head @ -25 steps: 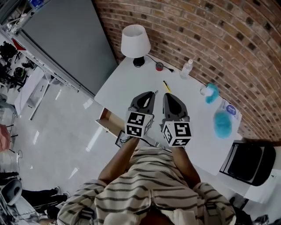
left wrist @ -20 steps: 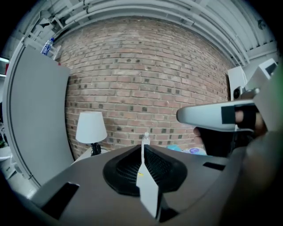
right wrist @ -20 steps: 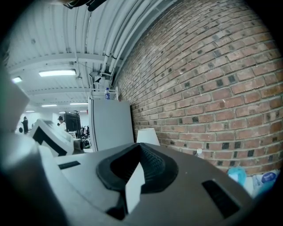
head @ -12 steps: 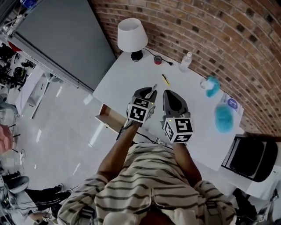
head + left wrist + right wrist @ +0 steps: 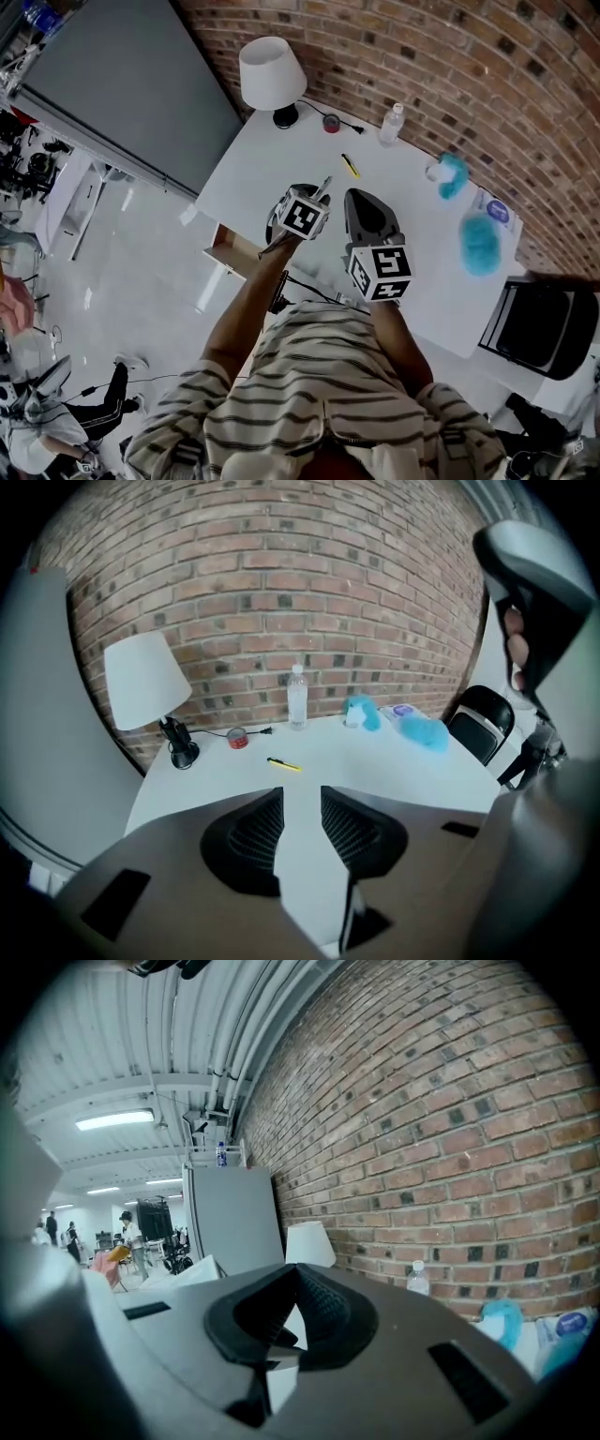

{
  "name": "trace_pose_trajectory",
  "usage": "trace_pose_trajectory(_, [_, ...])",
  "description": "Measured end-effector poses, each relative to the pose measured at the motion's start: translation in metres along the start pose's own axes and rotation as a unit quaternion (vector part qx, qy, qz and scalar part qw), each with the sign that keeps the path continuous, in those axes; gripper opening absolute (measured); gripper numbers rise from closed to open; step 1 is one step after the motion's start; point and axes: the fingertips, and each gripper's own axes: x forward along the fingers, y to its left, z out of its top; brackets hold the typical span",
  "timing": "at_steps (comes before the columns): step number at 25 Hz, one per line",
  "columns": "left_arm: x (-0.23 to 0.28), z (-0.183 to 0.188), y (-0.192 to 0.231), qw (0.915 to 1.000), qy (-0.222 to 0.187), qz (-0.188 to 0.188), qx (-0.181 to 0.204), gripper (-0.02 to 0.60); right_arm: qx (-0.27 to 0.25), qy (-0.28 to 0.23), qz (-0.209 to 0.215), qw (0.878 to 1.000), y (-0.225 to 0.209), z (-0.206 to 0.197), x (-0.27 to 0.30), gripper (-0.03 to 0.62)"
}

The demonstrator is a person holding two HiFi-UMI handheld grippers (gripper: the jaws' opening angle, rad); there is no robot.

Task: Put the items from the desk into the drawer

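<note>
So the left gripper (image 5: 300,791) has just been opening its jaws. They're spread wide now, with only the bare white desk (image 5: 394,761) showing between them. The little yellow-and-black pen-shaped tool (image 5: 283,764) lies flat straight ahead of it, well apart. The open light wooden drawer (image 5: 222,251) sits just off its left side. The right gripper (image 5: 295,1274) has its jaws pressed together.

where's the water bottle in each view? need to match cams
Head view: water bottle upper centre-right, far edge of the desk.
Left gripper view: bottle near centre, upright against the brick wall.
Right gripper view: bottle right of centre, only its top showing.
Shared landmark: white lamp, left of the bottle in all three.
</note>
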Motion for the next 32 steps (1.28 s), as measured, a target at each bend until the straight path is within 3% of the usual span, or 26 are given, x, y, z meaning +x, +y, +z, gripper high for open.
trace_pose_trajectory(8, [0.041,-0.016,0.020,0.9984,0.055,-0.001,-0.013,0.117,0.004,0.011,-0.007,1.000,-0.009,-0.006,0.003,0.011])
trace_pose_trajectory(12, [0.059,-0.016,0.025,0.9979,0.064,-0.008,-0.009,0.117,0.006,0.013,-0.009,1.000,-0.015,-0.008,0.005,0.011])
trace_pose_trajectory(17, [0.088,-0.036,0.025,0.9897,0.124,-0.052,-0.049,0.120,0.009,0.017,-0.014,1.000,-0.021,-0.011,0.009,0.011])
trace_pose_trajectory(32, [0.143,-0.059,0.045,0.9767,0.201,-0.063,-0.038,0.121,0.009,0.030,-0.026,0.999,-0.035,-0.018,0.012,0.011])
